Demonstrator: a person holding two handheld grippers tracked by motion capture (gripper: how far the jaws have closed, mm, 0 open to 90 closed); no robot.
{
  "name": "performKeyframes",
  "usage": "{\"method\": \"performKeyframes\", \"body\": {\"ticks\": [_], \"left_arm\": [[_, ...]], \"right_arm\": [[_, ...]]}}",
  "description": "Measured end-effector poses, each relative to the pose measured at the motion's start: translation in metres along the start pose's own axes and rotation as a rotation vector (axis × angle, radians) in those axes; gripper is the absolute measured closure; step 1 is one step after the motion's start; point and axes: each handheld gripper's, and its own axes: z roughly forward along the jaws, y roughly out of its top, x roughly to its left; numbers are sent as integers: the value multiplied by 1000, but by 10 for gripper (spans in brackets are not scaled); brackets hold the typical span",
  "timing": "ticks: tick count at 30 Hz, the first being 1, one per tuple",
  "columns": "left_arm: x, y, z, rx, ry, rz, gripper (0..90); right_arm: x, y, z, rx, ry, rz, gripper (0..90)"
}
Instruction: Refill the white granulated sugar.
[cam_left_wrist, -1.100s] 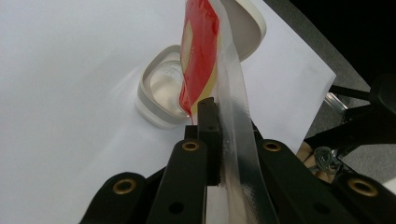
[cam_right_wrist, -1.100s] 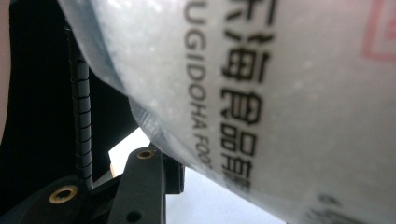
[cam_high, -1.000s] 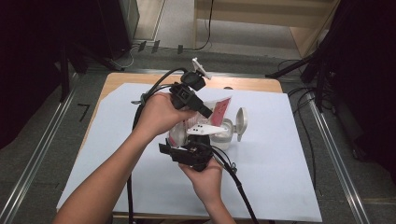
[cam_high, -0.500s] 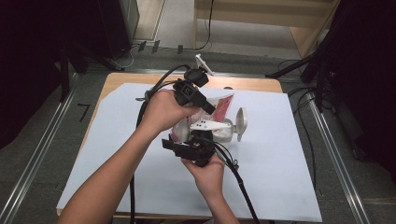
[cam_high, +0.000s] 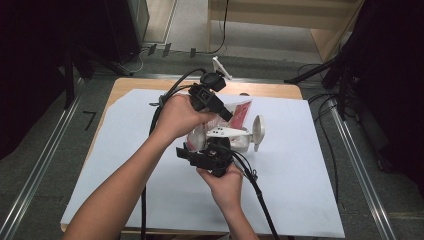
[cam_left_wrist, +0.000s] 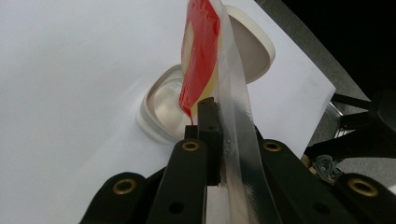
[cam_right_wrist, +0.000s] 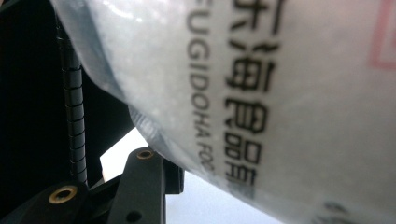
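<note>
A clear plastic food pouch (cam_high: 235, 117) with a red printed panel is held above the middle of the counter (cam_high: 125, 150), which is covered by a white sheet. The left tongs (cam_high: 227, 116) are seen in the high view at about 12 o'clock of the pouch, gripped by the left hand (cam_high: 180, 116), and are pressed together on the pouch's clear sealed edge (cam_left_wrist: 233, 121); in the left gripper view the film is pinched between the two black jaws and the red part (cam_left_wrist: 201, 51) rises beyond them. The right tongs (cam_high: 210, 152) are held by the right hand (cam_high: 225, 182) at about 6 o'clock of the pouch, and the pouch's printed clear body (cam_right_wrist: 261, 93) lies close against them in the right gripper view; whether it is pinched cannot be told. A white lidded container (cam_left_wrist: 163, 107) stands open on the sheet below the pouch, with its lid (cam_left_wrist: 252, 51) tipped back at about 1 o'clock in the left gripper view. In the high view the lid (cam_high: 258, 131) is seen at 3 o'clock of the pouch
</note>
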Motion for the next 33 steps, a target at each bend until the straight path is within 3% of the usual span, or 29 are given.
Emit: {"method": "performKeyframes", "body": {"ticks": [16, 33], "left_arm": [[-3, 3, -1, 16, 7, 13, 871], [-3, 2, -1, 9, 7, 16, 873]], "right_arm": [[2, 2, -2, -20, 5, 38, 625], [3, 1, -2, -21, 2, 43, 624]]}}
